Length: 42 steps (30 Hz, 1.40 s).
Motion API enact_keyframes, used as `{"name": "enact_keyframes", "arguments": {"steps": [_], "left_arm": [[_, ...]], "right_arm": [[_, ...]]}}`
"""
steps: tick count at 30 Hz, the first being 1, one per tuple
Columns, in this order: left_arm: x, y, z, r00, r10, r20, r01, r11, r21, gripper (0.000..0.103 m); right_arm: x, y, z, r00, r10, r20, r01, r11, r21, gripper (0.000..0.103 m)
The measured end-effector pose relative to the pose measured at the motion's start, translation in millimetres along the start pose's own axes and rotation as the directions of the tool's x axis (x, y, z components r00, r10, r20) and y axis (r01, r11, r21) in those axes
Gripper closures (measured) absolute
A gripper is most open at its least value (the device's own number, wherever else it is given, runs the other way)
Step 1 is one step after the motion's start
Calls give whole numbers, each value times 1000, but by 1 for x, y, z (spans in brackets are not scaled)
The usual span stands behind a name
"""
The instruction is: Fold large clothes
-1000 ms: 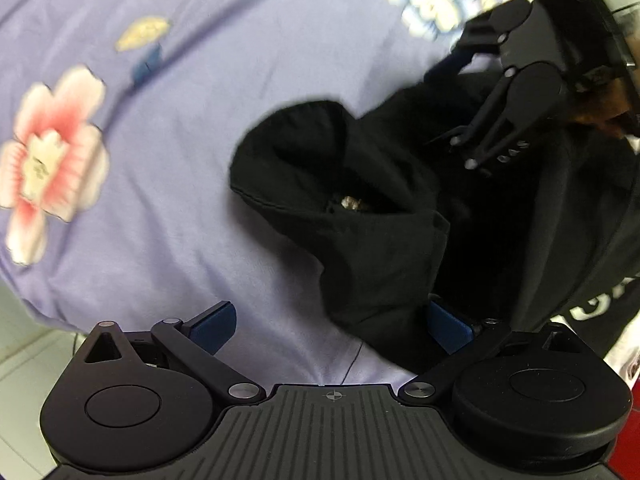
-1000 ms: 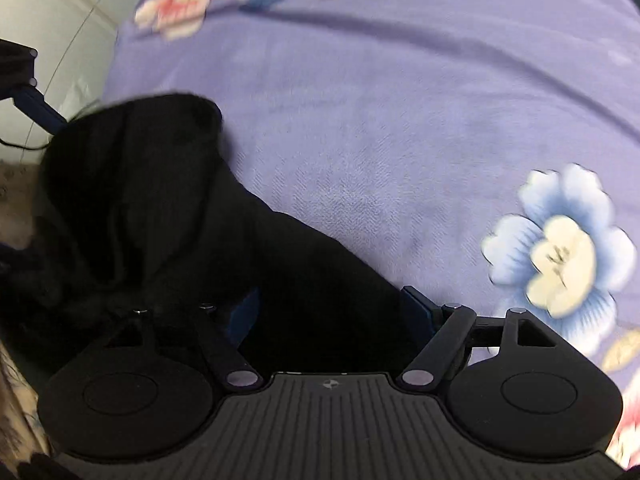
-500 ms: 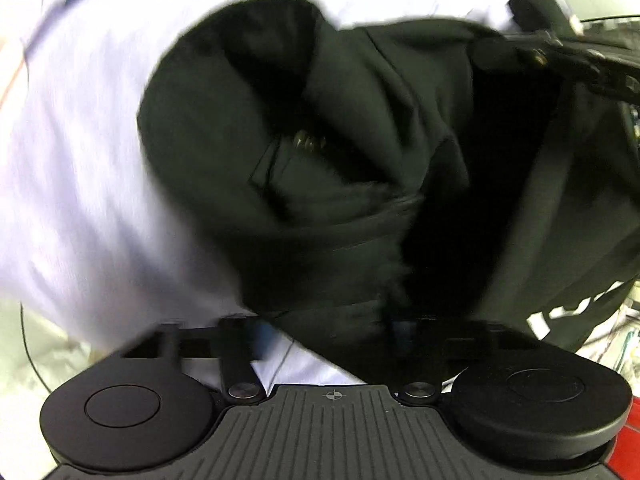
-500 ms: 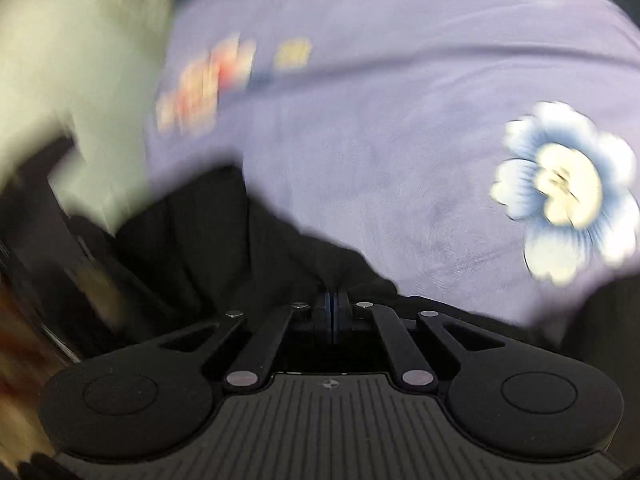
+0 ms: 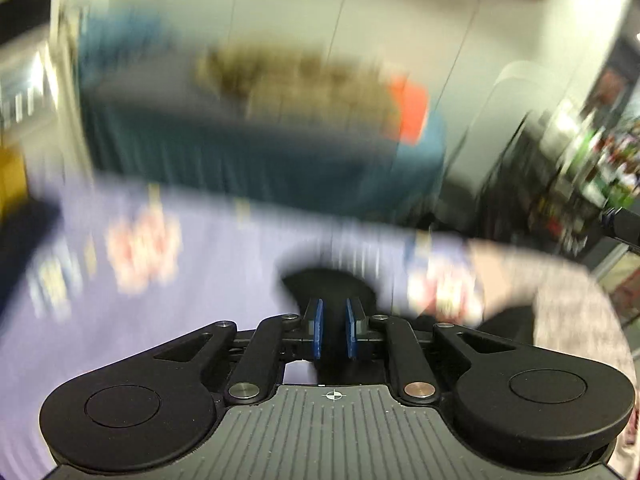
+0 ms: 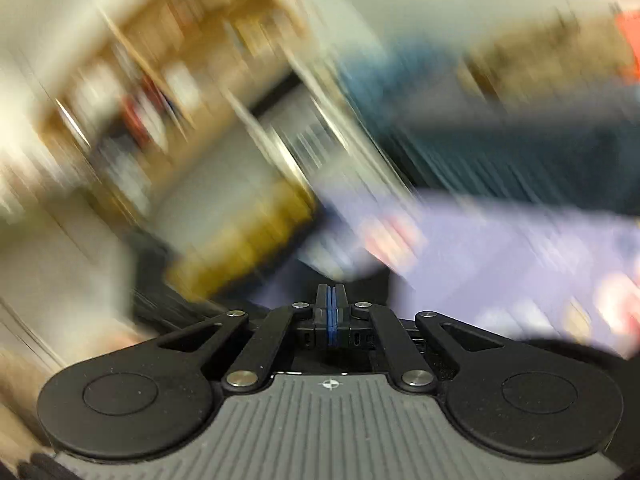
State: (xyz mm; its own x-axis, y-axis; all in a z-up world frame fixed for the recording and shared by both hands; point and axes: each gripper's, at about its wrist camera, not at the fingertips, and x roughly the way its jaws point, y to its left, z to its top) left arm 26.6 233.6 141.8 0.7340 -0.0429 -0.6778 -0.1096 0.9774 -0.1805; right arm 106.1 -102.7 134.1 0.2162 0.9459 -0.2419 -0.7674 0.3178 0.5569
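The left gripper has just been closing, its blue pads now narrow on black garment cloth between them. The right gripper is pinched fully together on a thin edge, probably the same garment, which hangs over the lilac floral sheet. Lifting both hands evenly should shake it flat.
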Motion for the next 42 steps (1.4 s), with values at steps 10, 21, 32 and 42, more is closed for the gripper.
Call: {"name": "enact_keyframes", "arguments": {"steps": [10,21,32,42], "left_arm": [[50,9,-36,960,48,-274,-62,997,-43,0],[34,62,-200,827,94,-555,-232,955,-185,0],[3,108,-151,878,226,-421,-355,899,-257,0],[51,107,-169,848,214,-484,-354,909,-219,0]], "right_arm": [[30,-35,-80,865,-430,-259,390,901,-193,9],[14,-147,-230,757,-431,-491,611,734,297,32],[155,46,-291,758,175,-629,2,963,270,85],[155,80,-275,815,9,-580,0,1000,16,18]]}}
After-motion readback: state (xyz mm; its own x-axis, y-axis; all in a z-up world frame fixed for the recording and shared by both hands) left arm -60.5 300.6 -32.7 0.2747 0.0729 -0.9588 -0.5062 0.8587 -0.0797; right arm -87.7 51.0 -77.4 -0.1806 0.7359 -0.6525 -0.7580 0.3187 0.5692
